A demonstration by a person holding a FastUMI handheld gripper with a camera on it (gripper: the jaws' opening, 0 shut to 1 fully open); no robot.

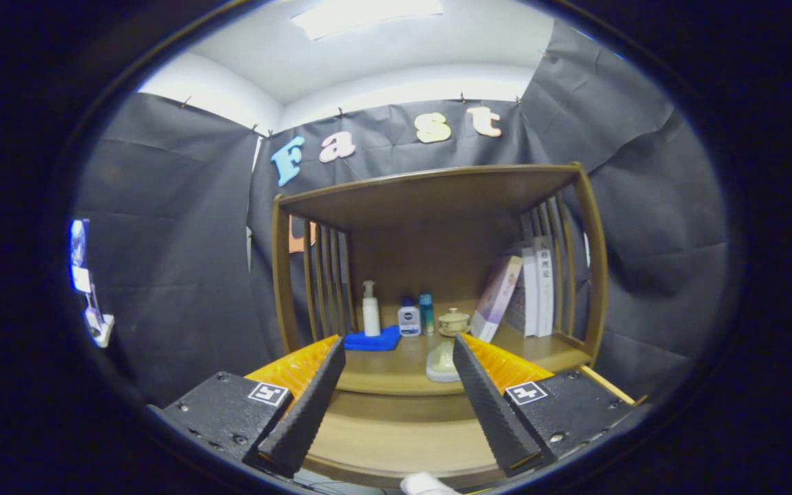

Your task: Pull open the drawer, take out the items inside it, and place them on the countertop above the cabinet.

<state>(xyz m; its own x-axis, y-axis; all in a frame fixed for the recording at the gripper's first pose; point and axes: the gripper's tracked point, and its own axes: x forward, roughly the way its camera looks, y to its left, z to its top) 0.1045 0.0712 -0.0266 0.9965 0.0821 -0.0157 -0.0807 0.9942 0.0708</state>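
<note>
Gripper jaws stand wide, nothing between them, aimed level at the cabinet. Something pale and rounded sits right below the fingers, too cut off to identify.

Under and between the fingers runs the counter, a bare wood top. Drawer isn't identifiable from this angle, presumably under the counter, so I can't tell whether it is open or shut.

Just ahead, a raised shelf inside the slatted frame. A pale soap-dish-like item lies near its front edge, just beside the right finger. Behind it: blue cloth with a white pump bottle standing on it, a small white-and-blue bottle, a slim teal bottle, a lidded cup. Books lean at the right, propped against the slats, which keeps them upright.

Judgement: wide jaws and high pose suit either approach or having just released; the gripper has to drop lower to reach the drawer.
</note>
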